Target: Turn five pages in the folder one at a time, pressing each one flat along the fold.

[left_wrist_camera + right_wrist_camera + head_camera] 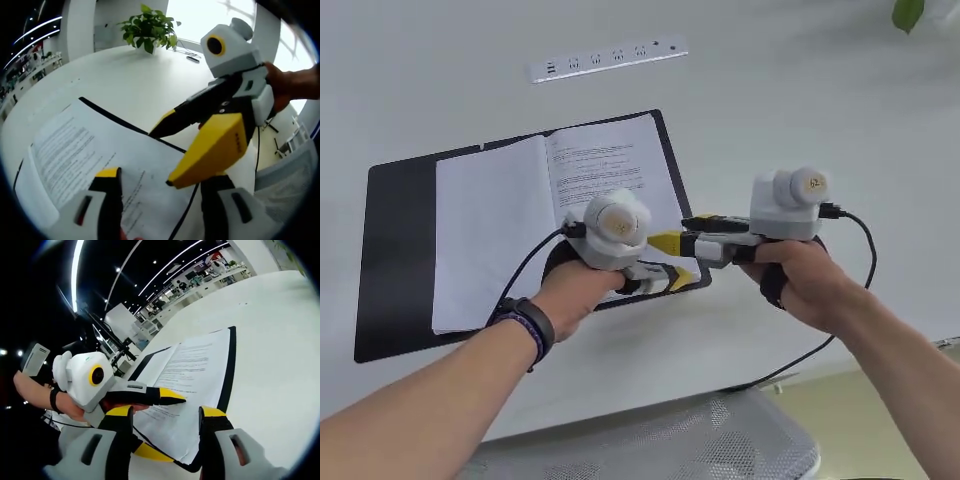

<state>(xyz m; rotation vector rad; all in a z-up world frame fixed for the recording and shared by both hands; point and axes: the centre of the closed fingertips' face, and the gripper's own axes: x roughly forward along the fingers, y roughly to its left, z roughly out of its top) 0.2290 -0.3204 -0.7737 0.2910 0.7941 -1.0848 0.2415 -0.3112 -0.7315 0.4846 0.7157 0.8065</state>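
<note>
The black folder (385, 260) lies open on the white table, with a blank left page (490, 230) and a printed right page (610, 165). Both grippers hover over the right page's near corner. My left gripper (660, 278) points right with its jaws apart; in its own view the left gripper (162, 177) has the printed page (65, 150) under it. My right gripper (680, 232) points left, open, and in its own view the right gripper (165, 412) frames the page corner (170, 435). The left gripper's yellow fingertip (172, 395) sits on or just above the printed page (200, 365).
A white power strip (608, 58) lies at the far side of the table. A potted plant (149, 30) stands further off on the table. A grey mesh chair back (650, 445) is below the near table edge. Cables trail from both grippers.
</note>
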